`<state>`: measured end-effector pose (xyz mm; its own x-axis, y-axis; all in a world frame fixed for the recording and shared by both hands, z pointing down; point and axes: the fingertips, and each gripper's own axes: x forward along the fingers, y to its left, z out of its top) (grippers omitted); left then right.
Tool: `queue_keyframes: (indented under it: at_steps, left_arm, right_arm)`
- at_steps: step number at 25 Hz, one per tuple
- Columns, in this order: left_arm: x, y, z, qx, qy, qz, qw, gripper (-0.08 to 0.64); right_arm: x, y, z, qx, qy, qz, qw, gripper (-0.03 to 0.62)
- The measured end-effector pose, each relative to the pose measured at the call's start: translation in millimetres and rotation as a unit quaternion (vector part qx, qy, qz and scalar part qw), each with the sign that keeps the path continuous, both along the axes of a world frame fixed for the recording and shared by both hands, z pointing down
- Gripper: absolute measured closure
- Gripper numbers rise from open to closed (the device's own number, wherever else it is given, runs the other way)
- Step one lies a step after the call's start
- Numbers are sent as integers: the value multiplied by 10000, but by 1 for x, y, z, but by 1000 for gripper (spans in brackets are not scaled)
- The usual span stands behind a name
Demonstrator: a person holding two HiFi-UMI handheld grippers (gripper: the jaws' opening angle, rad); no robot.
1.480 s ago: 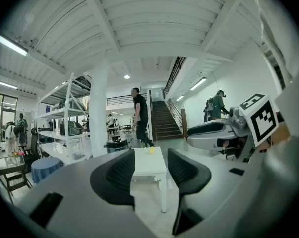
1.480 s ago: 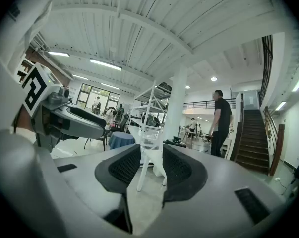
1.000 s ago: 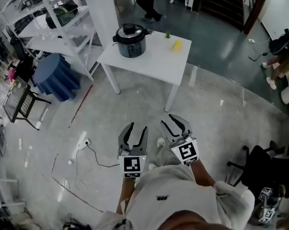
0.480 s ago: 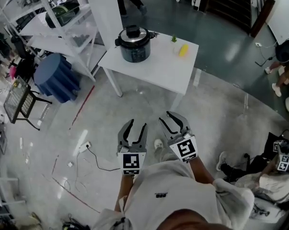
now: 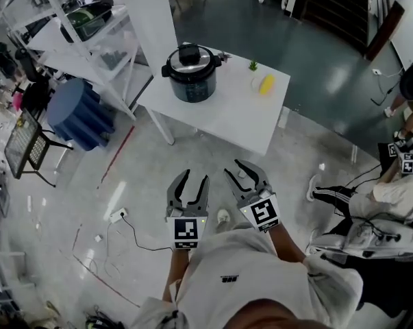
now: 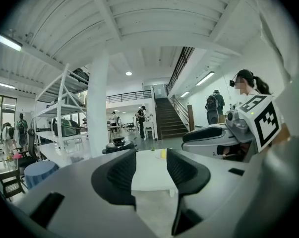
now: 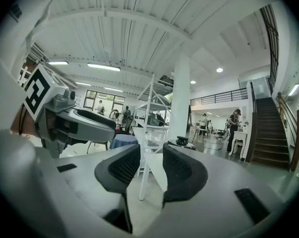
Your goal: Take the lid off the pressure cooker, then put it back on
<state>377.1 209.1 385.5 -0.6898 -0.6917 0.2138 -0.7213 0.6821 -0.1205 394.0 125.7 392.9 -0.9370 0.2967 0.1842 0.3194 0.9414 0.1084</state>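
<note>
The grey floor (image 5: 309, 149) fills most of the head view, with a white rack (image 5: 69, 19) and a white pillar (image 5: 151, 12) at the upper left. A white surface (image 5: 244, 115) stands beyond the grippers, just right of the rack. A person (image 5: 391, 197) sits on the floor at the right edge. A blue drum (image 5: 79, 112) stands by the rack's foot, left of the surface. The cooker (image 5: 191, 74) stands upright at the surface's far left corner, well apart from both grippers. The left gripper (image 5: 194, 177) and right gripper (image 5: 232, 167) are held side by side over the floor, near each other, both pointing towards the surface. In the left gripper view the left gripper's (image 6: 150, 157) jaws stand a little apart with nothing between them; the surface (image 6: 149, 175) shows through the gap and the cooker (image 6: 118, 144) sits just left of it in the distance. In the right gripper view the right gripper's (image 7: 150, 157) jaws are likewise a little apart and empty, with the cooker (image 7: 181, 142) far off to the right of the gap. The lid (image 5: 190, 57) sits on the cooker, its black handle on top. A power strip (image 5: 117, 216) with a cable lies on the floor left of the left gripper. A yellow thing (image 5: 266, 84) and a small green plant (image 5: 253, 66) stand on the surface's far right side, near each other.
</note>
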Motion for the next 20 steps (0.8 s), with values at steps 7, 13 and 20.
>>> queue_keyframes:
  at_steps: [7,13,20]
  left_arm:
    - [-37,-32,2,-130,1,-148,9998,354]
    - [-63,-45,8,-171,-8,-287,9994,354]
    - [-92,-57,11,-197,-37,-353,9992,356]
  right_arm:
    - [-42,-31,7,-29,-118,-271,9996,466]
    - [-69,-45,11,-190,45,-343,9992,466]
    - [-98,-58,15,-214,47,-385,9990,466]
